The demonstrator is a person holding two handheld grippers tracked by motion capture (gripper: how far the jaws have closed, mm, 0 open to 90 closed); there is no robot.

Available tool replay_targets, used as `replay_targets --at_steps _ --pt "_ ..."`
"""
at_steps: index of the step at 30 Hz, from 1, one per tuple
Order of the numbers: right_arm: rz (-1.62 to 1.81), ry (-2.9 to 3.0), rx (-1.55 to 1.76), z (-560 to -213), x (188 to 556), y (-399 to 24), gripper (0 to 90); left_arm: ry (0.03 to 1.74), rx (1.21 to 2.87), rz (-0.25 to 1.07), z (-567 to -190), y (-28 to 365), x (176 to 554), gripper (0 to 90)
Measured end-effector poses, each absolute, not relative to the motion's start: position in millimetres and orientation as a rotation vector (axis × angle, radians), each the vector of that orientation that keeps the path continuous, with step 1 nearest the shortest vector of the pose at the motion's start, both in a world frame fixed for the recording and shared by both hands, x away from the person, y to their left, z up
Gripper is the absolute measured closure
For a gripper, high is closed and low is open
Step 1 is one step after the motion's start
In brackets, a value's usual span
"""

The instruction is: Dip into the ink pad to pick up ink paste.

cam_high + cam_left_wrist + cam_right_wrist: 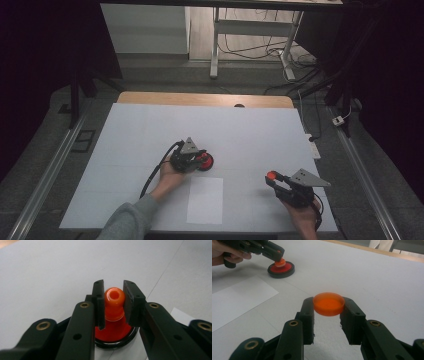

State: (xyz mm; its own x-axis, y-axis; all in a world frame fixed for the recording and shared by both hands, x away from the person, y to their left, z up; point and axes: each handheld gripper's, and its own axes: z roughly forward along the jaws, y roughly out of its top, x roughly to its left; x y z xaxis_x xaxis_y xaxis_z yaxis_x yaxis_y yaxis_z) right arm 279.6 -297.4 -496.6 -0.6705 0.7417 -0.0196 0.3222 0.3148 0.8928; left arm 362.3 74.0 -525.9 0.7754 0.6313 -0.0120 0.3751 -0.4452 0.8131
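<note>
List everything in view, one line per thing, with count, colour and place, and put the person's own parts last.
Orange plastic nozzle on a red dish with a black rim: one, table centre, neck between the left tongs.
Orange round plastic cap: one, lifted off the table, clamped in the right tongs.
White sheet of paper: one, flat at the near edge, between the hands.
White-covered table: one, wooden far edge showing.
White desk frame: one, on the floor beyond the table, cables beside it.
Left tongs: black, shut on the nozzle.
Right tongs: black, shut on the cap.
</note>
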Motion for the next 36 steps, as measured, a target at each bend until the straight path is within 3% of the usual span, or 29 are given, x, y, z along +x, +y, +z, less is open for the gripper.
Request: replay_targets --at_steps 36 --pt "1.313 2.151 0.943 -496.1 278.0 -297.4 64.3 0.727 2.106 0.422 -531.6 72.1 357.2 73.2"
